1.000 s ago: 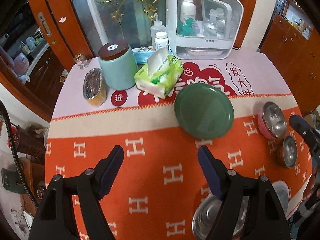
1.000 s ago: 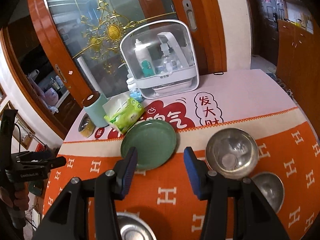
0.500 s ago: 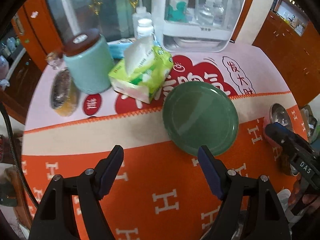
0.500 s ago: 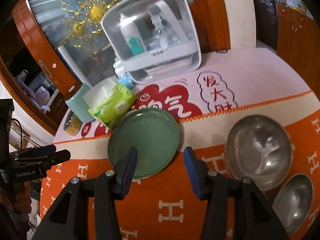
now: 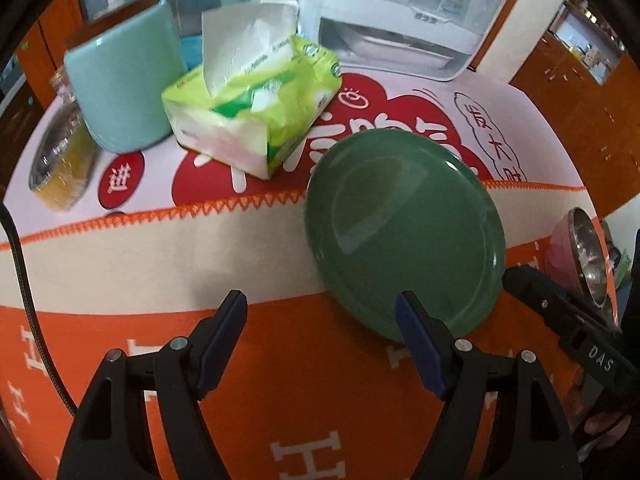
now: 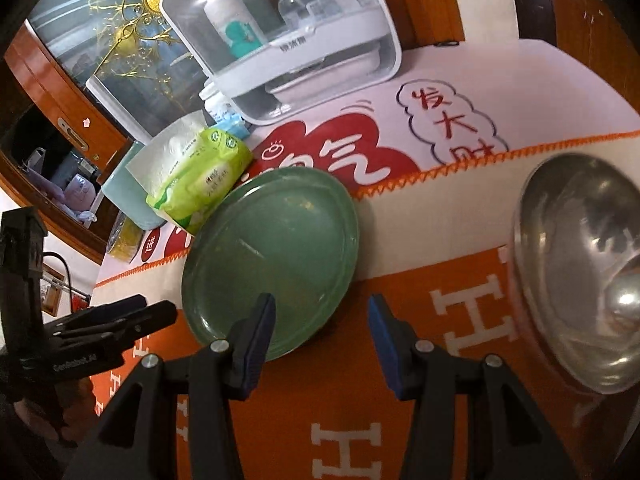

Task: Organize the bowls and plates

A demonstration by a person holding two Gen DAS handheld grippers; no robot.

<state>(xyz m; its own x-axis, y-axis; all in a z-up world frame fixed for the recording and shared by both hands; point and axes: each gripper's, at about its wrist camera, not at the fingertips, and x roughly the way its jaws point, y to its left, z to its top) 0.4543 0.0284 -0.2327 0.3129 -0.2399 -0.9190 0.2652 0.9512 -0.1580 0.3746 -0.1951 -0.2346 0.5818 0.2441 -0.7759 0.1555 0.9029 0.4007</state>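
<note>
Hovering over the table, I have both tongs spread and pinching nothing. My left gripper hangs wide above the orange cloth, its right finger just at the near rim of the green plate. My right gripper is spread less, with its left finger over that same rim from the other side. The plate lies flat where the cloth's pale band meets the orange, just beside the tissue pack, so I judge an edge grip is the only way under it. The large steel bowl sits well apart to the right, and I reckon it comes later, once the plate is dealt with.
</note>
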